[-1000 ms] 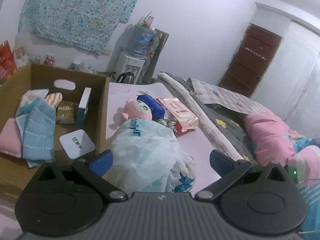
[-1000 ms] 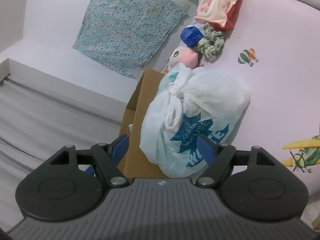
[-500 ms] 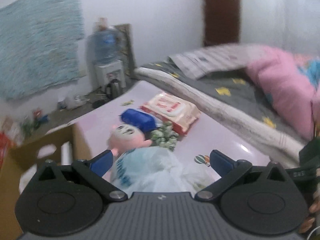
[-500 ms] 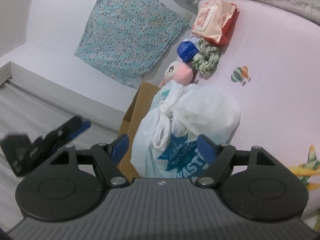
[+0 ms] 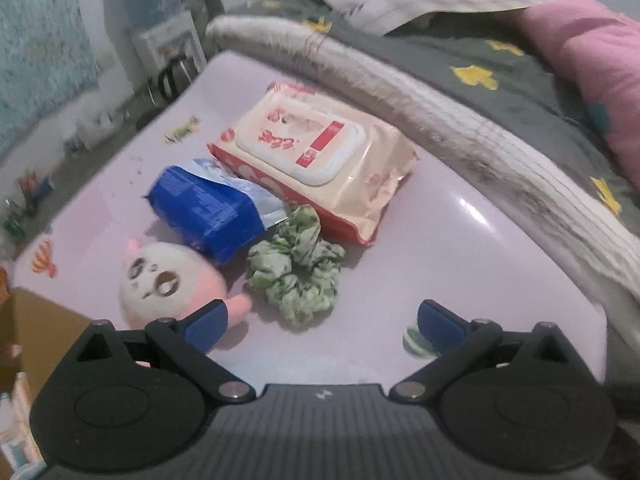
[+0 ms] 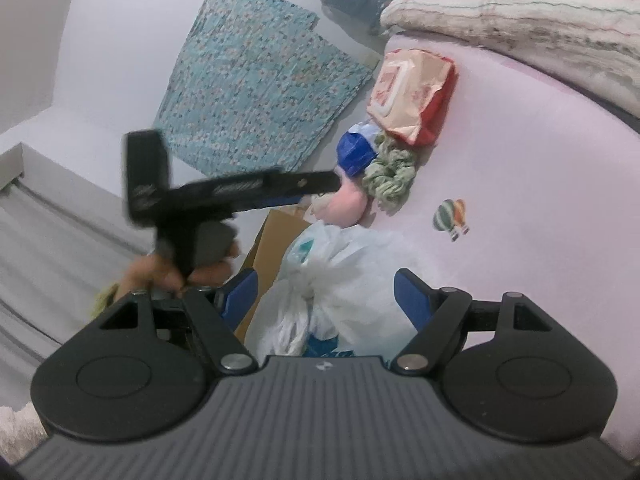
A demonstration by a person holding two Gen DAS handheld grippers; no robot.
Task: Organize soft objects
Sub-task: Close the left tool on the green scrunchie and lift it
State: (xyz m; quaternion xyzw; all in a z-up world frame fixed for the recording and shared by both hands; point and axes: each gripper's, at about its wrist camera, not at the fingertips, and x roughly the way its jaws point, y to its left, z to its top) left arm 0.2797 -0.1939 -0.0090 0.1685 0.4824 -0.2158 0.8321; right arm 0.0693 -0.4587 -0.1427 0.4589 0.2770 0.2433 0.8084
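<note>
My left gripper [image 5: 324, 324] is open and empty, tilted down over the lilac table [image 5: 460, 248]. Just beyond its fingers lie a green scrunchie [image 5: 296, 276] and a pink plush doll [image 5: 168, 284]. Behind them lie a blue packet [image 5: 204, 208] and a pack of wet wipes [image 5: 316, 156]. My right gripper [image 6: 326, 292] is open, with the knotted top of a white plastic bag [image 6: 340, 272] between its fingers; I see no pad pressing on it. In the right wrist view the left gripper [image 6: 316, 188], held by a hand [image 6: 180, 268], reaches to the plush doll [image 6: 348, 204].
A cardboard box [image 6: 272, 240] stands right beside the plastic bag; its edge also shows in the left wrist view [image 5: 36, 336]. A rolled grey-white blanket [image 5: 460, 128] and bedding border the table's far side. A water dispenser [image 5: 168, 40] stands at the back.
The left gripper swung away from the box and the plastic bag, tipped down over the scrunchie and plush, and came into the right wrist view. The right gripper edged closer to the bag.
</note>
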